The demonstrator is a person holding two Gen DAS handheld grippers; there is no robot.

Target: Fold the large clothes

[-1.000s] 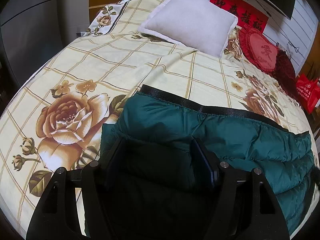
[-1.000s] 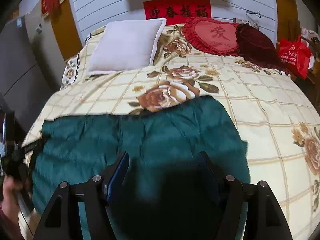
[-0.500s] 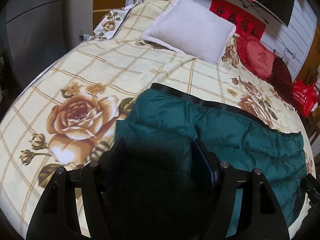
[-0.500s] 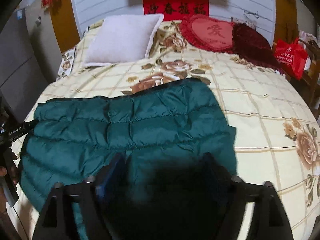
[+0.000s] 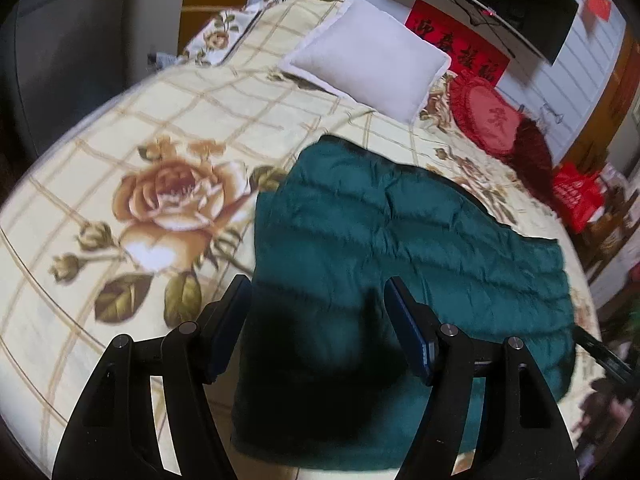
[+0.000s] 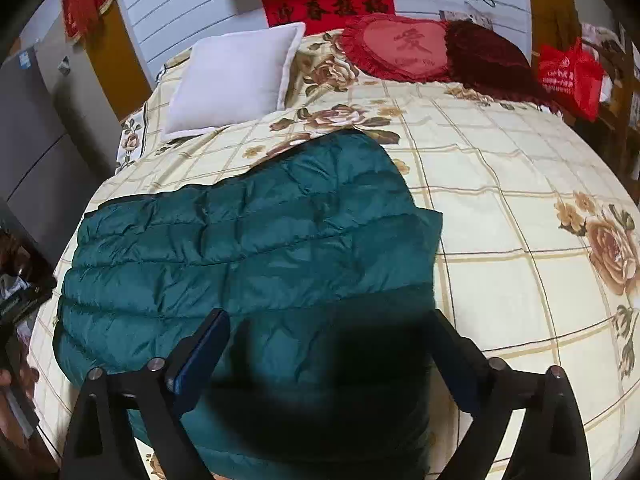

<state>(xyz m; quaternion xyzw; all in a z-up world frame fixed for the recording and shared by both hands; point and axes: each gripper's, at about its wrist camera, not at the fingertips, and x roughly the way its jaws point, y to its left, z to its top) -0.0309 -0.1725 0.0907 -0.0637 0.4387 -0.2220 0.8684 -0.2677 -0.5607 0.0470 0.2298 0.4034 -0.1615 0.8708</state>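
Note:
A dark green quilted jacket (image 5: 400, 240) lies spread flat near the front edge of a bed with a cream, rose-printed cover (image 5: 120, 128). A black lining edge shows along its far side. My left gripper (image 5: 318, 296) hangs open over the jacket's near left part, pads apart and pressing on nothing. In the right wrist view the jacket (image 6: 240, 248) fills the lower left. My right gripper (image 6: 328, 320) is above its near right corner, jaws opening wide. Fabric lies below and between the fingers, untouched. Deep shadow hides the cloth right under both grippers.
A white pillow (image 6: 236, 80), a red heart cushion (image 6: 400, 48) and a dark red cushion (image 6: 488, 56) lie at the head of the bed. A red bag (image 6: 568, 76) hangs at the right. A grey wardrobe (image 6: 32, 140) stands left of the bed.
Both grippers have drawn back from the jacket, so more of it and the bed shows. The right jaws have spread wider. The left jaws keep the same gap.

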